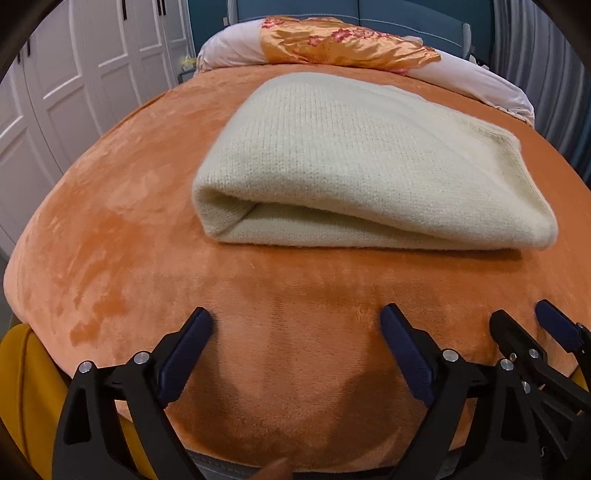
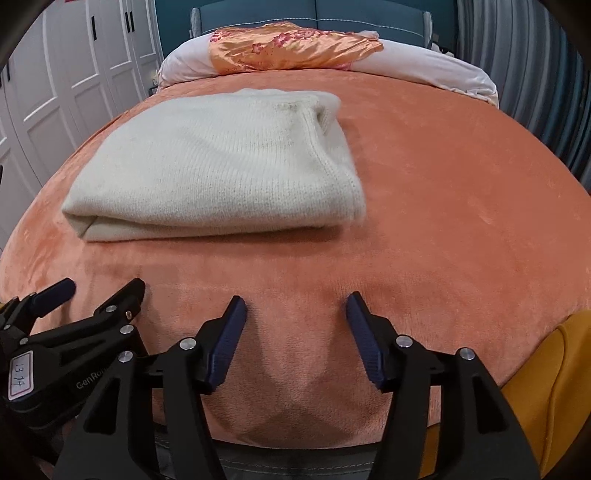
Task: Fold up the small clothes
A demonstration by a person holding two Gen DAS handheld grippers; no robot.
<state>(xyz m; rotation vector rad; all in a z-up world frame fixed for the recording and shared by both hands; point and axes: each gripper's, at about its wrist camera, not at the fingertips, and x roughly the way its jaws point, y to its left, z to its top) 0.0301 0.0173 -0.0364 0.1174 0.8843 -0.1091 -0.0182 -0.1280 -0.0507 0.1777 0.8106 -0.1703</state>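
A cream knitted sweater (image 1: 369, 166) is lying folded into a thick bundle on the orange fleece blanket (image 1: 129, 240) that is covering the bed. Its rounded fold is facing the claws, with the layers showing as a gap at the near left corner, and in the right wrist view the sweater (image 2: 221, 166) is sitting left of center with a ribbed edge showing at its far right corner. Nothing is touching it.

The left claw (image 1: 295, 325) is hovering low over the blanket near the bed's front edge, well short of the sweater, its blue-padded fingers (image 1: 184, 354) spread wide and holding nothing. The right claw (image 2: 295, 310) is sitting just beside it on the right, also spread apart and empty, with bare blanket showing between its fingers. Each claw is appearing at the edge of the other's view: the right claw (image 1: 532, 321) at the lower right of the left wrist view, the left claw (image 2: 99, 288) at the lower left of the right wrist view, bearing a small white label (image 2: 20, 374) with handwritten digits.

Beyond the sweater, a pale pink pillow (image 1: 236, 48) is lying across the head of the bed with an orange floral satin cloth (image 1: 340, 44) draped over it, against a blue headboard (image 1: 406, 18). White wardrobe doors (image 1: 74, 92) are standing to the left, and mustard-yellow fabric (image 2: 554, 369) is showing below the blanket's front edge.
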